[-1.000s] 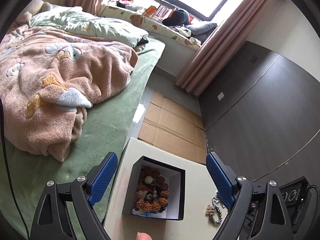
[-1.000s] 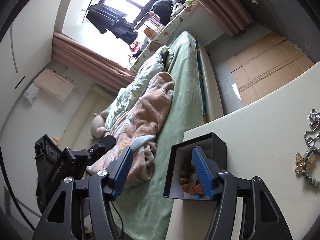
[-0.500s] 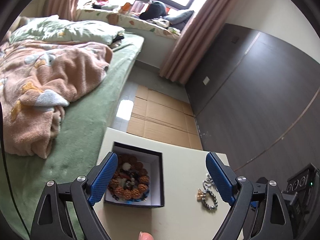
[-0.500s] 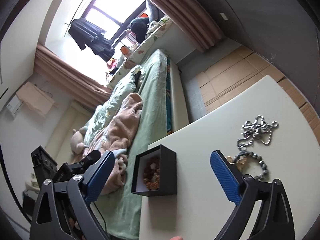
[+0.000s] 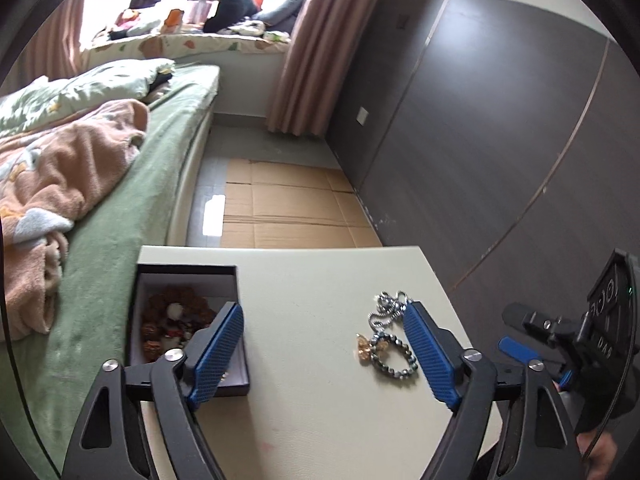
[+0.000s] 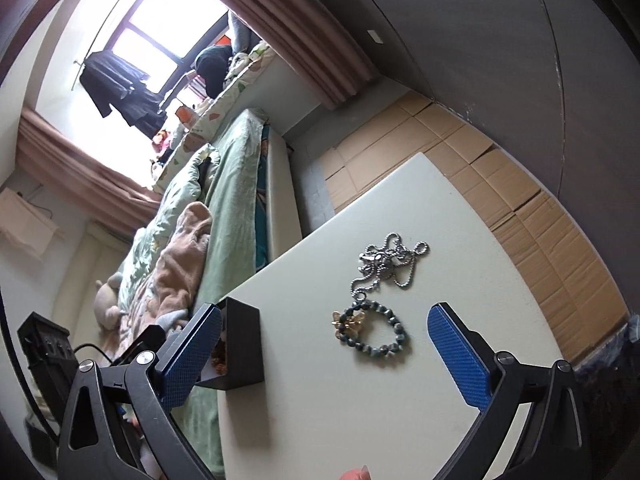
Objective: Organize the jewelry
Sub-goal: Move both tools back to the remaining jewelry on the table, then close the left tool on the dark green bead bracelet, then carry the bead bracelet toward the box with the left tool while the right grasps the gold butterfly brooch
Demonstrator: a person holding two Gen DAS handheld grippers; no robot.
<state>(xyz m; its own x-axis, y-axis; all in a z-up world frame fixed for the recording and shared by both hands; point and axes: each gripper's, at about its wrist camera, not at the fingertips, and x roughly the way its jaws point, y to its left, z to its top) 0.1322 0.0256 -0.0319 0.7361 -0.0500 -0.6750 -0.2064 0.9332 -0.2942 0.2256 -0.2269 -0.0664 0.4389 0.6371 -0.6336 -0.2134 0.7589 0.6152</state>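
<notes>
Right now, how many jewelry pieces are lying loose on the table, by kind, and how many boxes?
Beaded bracelet: 1
Silver chain necklace: 1
Black box: 1
Total: 3, not counting the beads already inside the box.

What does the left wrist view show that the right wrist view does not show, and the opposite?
Only the left wrist view looks down into the black box, showing the brown beads inside. Only the right wrist view shows the silver chain complete and the stuffed toy on the bed. Both show the bead bracelet with its gold charm lying on the table.
</notes>
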